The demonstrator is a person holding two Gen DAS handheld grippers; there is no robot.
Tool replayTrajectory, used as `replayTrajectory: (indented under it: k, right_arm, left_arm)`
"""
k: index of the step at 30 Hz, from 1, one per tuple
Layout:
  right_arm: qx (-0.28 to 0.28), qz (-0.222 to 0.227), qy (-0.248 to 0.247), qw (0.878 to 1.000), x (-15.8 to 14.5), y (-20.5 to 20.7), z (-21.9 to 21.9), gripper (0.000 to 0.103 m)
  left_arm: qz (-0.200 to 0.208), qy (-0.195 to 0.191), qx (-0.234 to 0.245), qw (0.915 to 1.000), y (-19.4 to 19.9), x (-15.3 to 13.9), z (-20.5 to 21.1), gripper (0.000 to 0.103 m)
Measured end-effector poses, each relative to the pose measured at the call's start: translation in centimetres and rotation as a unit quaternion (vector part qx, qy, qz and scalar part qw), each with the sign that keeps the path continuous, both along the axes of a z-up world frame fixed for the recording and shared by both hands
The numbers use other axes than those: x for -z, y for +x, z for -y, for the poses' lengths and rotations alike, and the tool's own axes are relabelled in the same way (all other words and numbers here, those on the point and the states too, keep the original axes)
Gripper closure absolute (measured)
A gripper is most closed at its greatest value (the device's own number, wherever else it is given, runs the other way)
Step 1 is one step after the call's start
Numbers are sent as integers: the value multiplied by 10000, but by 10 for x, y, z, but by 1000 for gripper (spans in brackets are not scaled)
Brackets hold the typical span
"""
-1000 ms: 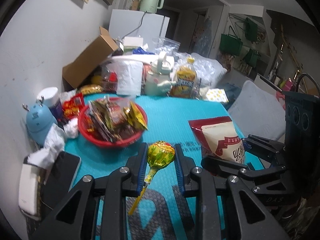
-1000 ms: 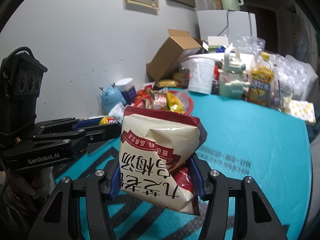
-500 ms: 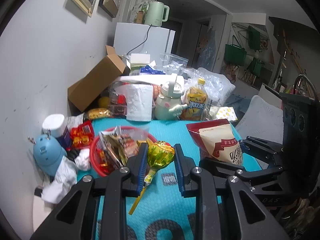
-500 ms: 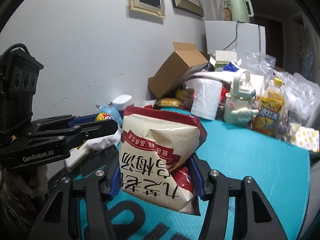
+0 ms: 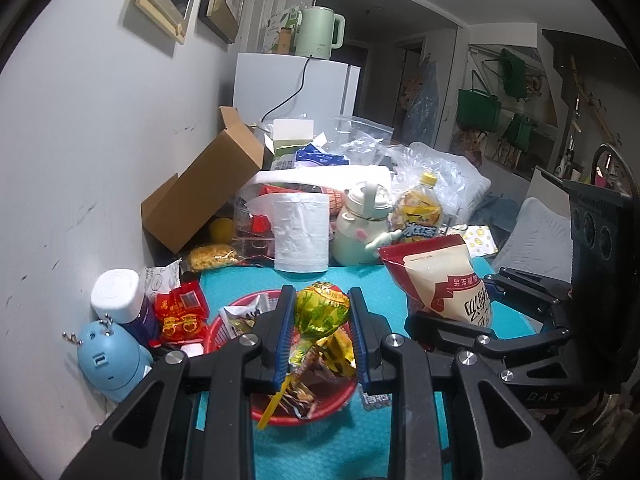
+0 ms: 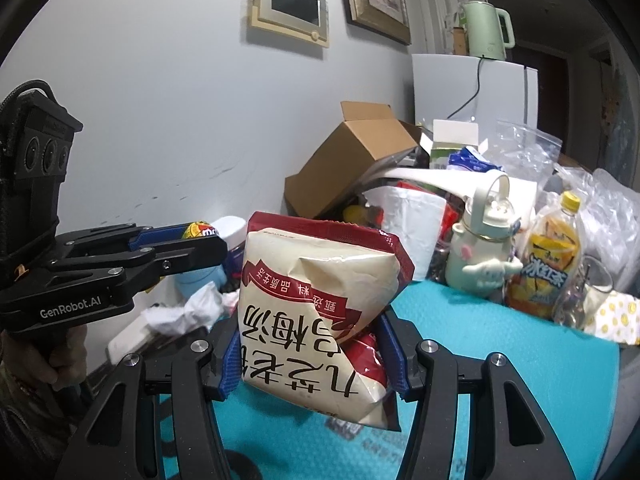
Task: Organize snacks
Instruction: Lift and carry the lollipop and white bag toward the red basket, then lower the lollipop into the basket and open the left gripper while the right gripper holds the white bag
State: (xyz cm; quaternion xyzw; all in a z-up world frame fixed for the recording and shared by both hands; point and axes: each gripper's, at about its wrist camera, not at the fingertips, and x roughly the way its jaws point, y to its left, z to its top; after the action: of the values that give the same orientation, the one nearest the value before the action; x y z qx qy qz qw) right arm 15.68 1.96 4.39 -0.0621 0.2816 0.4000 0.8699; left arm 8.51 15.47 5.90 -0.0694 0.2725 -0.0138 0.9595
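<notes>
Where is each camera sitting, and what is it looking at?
Left wrist: rides on the left gripper, looking along its fingers at the lollipop they pinch, with the red basket below; the right gripper shows at right.
Right wrist: rides on the right gripper, looking at the snack bag it squeezes; the left gripper and a hand show at left.
Both see: the bag, cardboard box, kettle.

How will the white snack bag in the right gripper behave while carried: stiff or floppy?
Probably floppy: the bag creases where the right gripper pinches it. Likely light, since it stands puffed. Its film may slip.
</notes>
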Motion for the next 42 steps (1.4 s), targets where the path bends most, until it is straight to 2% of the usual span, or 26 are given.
replayTrajectory:
  k: [11,25,33,42]
  right_arm:
    - [34,-178,-155,9997,24,35,-23,46]
    - [76,-282,-255,9992,44,60,-46,46]
    - [68,-326,-247,9991,52,65,-52,46]
    - [58,-372,-173,9991,52,66,-49,46]
  left_arm:
    - [-181,277,-345,9989,31,19,-31,78]
    - [-879,316,-635,9936,74,73,-69,78]
    - [-1295,342,-525,9896,97,99,-74,78]
    - [-1648,4,-180,9862,112,115,-72,78]
